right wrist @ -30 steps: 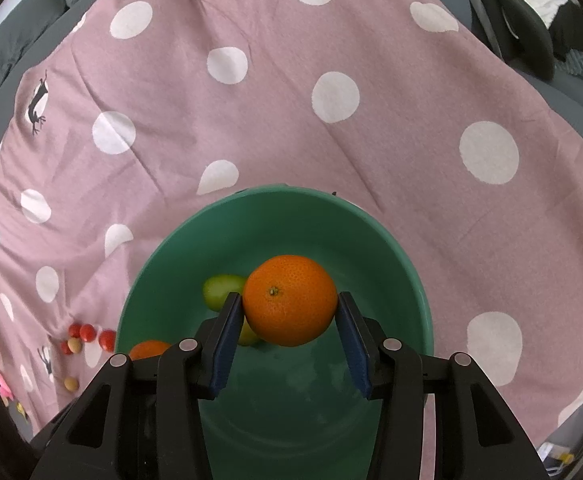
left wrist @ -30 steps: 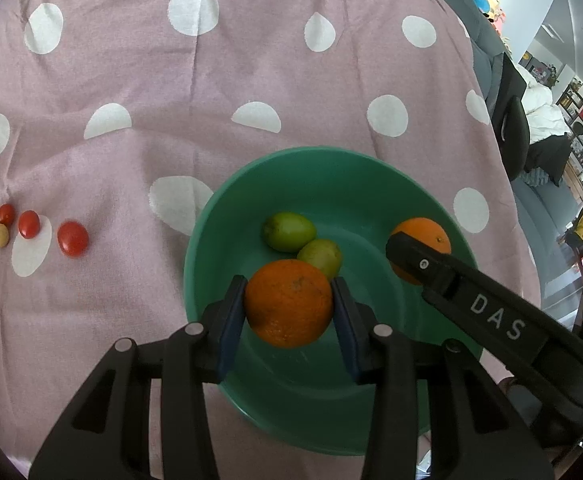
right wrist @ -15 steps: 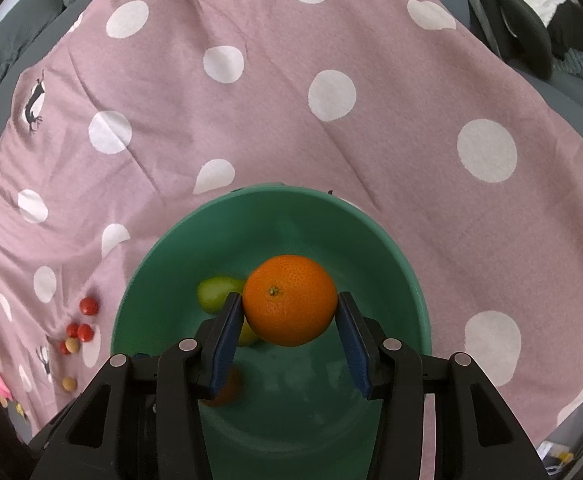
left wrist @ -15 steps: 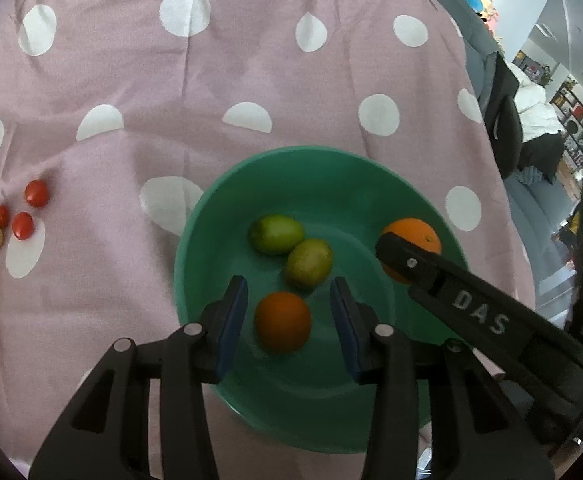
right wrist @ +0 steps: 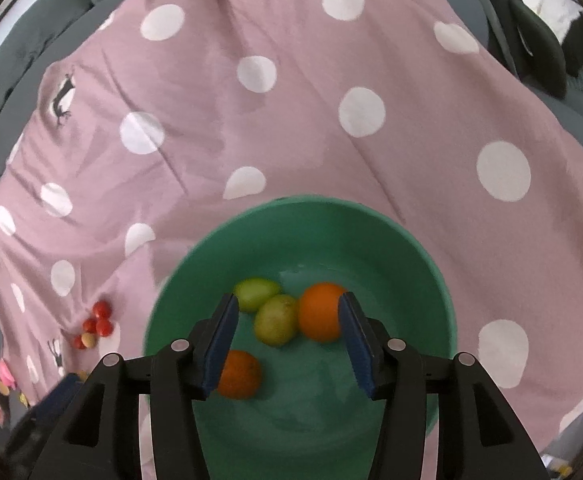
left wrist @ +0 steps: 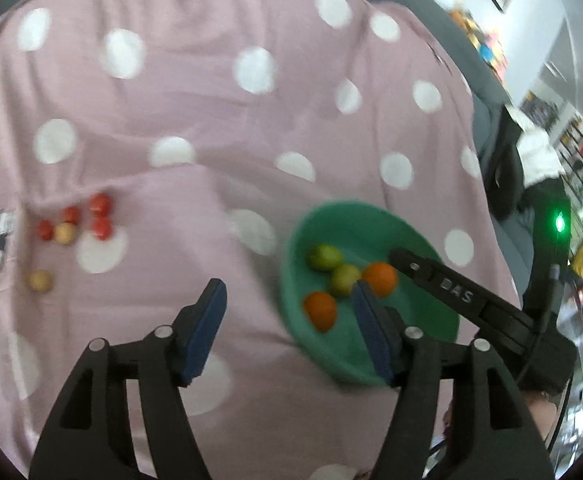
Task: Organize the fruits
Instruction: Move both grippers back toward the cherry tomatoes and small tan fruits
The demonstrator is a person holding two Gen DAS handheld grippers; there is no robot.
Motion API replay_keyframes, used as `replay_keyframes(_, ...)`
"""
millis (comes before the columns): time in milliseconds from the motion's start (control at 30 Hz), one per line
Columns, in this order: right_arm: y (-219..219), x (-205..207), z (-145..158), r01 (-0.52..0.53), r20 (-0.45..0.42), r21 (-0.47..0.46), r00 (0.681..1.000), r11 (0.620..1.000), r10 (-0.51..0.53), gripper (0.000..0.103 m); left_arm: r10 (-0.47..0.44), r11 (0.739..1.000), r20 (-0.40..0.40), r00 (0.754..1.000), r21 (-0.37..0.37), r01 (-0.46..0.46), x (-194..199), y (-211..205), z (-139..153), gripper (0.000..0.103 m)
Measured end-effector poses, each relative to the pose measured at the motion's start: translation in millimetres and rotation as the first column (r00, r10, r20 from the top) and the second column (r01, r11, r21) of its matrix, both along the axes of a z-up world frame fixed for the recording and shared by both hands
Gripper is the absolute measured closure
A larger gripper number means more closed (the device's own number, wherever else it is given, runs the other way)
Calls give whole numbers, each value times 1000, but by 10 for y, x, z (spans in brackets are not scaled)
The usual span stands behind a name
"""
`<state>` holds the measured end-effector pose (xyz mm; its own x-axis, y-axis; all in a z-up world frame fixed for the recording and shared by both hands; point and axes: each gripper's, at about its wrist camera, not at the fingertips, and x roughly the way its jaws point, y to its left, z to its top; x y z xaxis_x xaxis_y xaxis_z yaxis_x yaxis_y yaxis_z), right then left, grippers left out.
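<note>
A green bowl on the pink dotted cloth holds two oranges and two green fruits. My right gripper hovers over the bowl with its jaws opening. One orange lies free in the bowl below its right pad, beside a green fruit. The other orange rests lower left, partly behind the left finger. My left gripper is open and still widening, empty, above the cloth just left of the bowl. The right gripper reaches over the bowl's far side.
A cluster of small red and yellow tomatoes lies on the cloth at the left, with a lone yellow one nearer. The same cluster shows left of the bowl. Grey cushions border the cloth; furniture stands at the right.
Both oranges left the jaws and now lie in the bowl. The left gripper opened wide and drew up and leftward away from the bowl. The right gripper stayed put, opening slightly.
</note>
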<state>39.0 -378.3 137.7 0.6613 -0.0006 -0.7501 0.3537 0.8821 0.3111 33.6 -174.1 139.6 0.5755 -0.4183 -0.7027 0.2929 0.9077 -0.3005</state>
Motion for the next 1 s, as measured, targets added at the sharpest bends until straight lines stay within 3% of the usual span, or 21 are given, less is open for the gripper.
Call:
replay_keyframes(200,383,-71,275,-152,118,26,982,988,148,49,155,988,27,988,7,-155,-46,778,163,24)
replay_keyframes(300,664,-46,352,-247,158,17,958,969,241,41,219,975,65,974,18,-220,24,1180,168,17)
replay_keyframes(400,951,68,324,-327,155,23,935,945,320,41,310,950,74,948,8,-311,150,1535,93,17)
replay_keyframes(533,1342,211,193,-378,100,-31,920,925,379,41,382,922,-11,924,-63,-382,384,1901,-131,17)
replay_keyframes(600,1521,283,88,-413,66,-42,907,910,415,41,402,909,-34,915,-101,-403,439,1988,-177,17)
replay_keyframes(700,1647,345,-42,-443,36,-12,896,897,443,41,389,913,-43,920,-119,-391,479,2082,-221,15)
replay_keyframes(900,1830,339,-177,-490,16,-18,871,872,490,41,381,920,-125,916,-45,-389,521,2189,-466,16)
replay_keyframes(1000,1842,351,-201,-494,29,5,869,870,494,41,406,911,-136,904,-16,-412,510,2217,-503,16)
